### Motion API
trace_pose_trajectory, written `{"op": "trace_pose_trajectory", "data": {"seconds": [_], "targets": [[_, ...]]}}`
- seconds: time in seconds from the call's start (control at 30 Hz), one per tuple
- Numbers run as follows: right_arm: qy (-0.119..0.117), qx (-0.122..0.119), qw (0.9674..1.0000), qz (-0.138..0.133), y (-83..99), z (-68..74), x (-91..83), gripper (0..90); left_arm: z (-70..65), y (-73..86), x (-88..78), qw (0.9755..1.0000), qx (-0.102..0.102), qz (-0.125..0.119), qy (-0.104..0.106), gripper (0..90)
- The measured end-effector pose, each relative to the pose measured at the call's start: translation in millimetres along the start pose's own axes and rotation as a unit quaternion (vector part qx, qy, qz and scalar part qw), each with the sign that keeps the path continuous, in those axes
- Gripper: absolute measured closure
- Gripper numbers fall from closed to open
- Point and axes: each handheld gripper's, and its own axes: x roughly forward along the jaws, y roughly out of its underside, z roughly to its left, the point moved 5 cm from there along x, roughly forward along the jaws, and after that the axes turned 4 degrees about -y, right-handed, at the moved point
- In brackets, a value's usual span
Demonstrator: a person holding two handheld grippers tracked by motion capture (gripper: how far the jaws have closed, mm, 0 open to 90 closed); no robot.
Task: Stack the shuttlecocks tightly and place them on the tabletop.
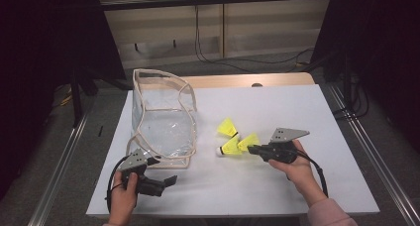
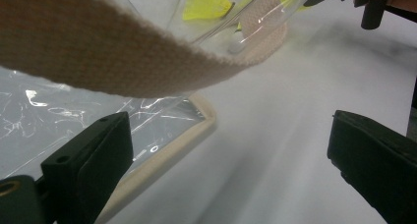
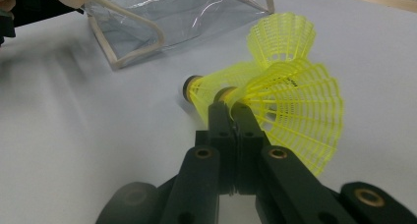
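White tabletop: right gripper is clamped on one yellow shuttlecock, apparently at its skirt edge, beside two others. Left gripper gapes empty near the clear bag. Next: carry it into the bag's mouth.

Taking the clear bag as landmark: in the left gripper view its beige webbing strap lies so close to the lens that it is blurred and cut off by the top and left edges. Behind the bag's plastic, the yellow shuttlecocks show only as smeared, partial shapes. In the right gripper view the bag's top is cropped by the frame. There the right gripper covers the skirt edge of the nearest shuttlecock where the jaws meet.
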Motion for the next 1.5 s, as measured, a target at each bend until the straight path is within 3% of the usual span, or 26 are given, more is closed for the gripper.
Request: {"op": "trace_pose_trajectory", "data": {"seconds": [0.53, 0.7, 0.83, 0.97, 1.5], "targets": [[0.002, -0.005, 1.0, 0.002, -1.2, 2.7, 4.5, 89.3, -0.3, -0.5, 0.5, 1.0, -0.001, -0.004, -0.002, 3.3], [0.002, -0.003, 1.0, 0.002, -1.4, 3.8, 5.4, 89.3, -1.7, 0.4, 1.6, 0.9999, -0.005, 0.0, 0.009, 3.3], [0.004, -0.005, 1.0, 0.003, -1.5, 3.5, 5.8, 89.3, -0.9, 0.0, 1.0, 1.0, 0.0, 0.0, 0.002, 3.3], [0.002, 0.0, 1.0, -0.003, -2.8, 3.8, 7.2, 89.3, -1.6, 0.3, 1.5, 1.0, -0.004, 0.001, 0.009, 3.3], [0.0, -0.001, 1.0, 0.001, -2.4, 5.6, 10.8, 89.3, -0.7, -0.4, 1.4, 1.0, 0.003, 0.001, 0.003, 3.3]]}}
